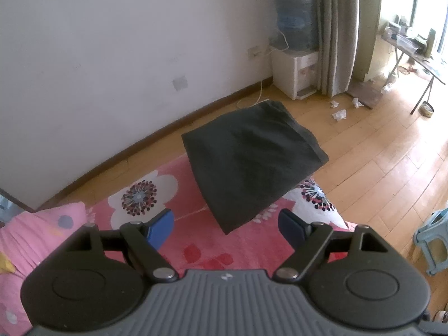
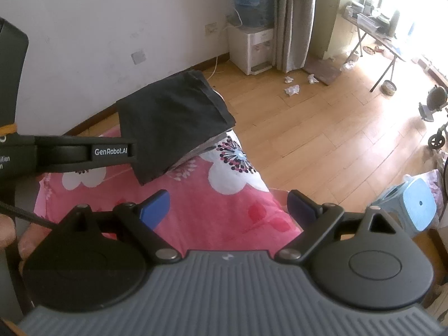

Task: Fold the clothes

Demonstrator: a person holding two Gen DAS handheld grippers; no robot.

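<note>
Both grippers idle above the bed. Left gripper: jaws wide apart, nothing between them. Right gripper: jaws likewise spread and empty.

Black garment: folded to a compact rectangle on the pink floral blanket, at the far corner of the bed. Its far edges appear to overhang the corner above the wooden floor. Grey layers show under its right edge in the right wrist view. Fold looks complete, or nearly so.

Risks, judged:
1. Any nudge outward could slide the stack off the corner onto the floor.
2. Pinching only the top layer would peel the fold open.

Room: open blanket on the near side; wall behind; blue stool off to the right, well apart. The 2 grippers sit close together, so crossing paths could clash.
</note>
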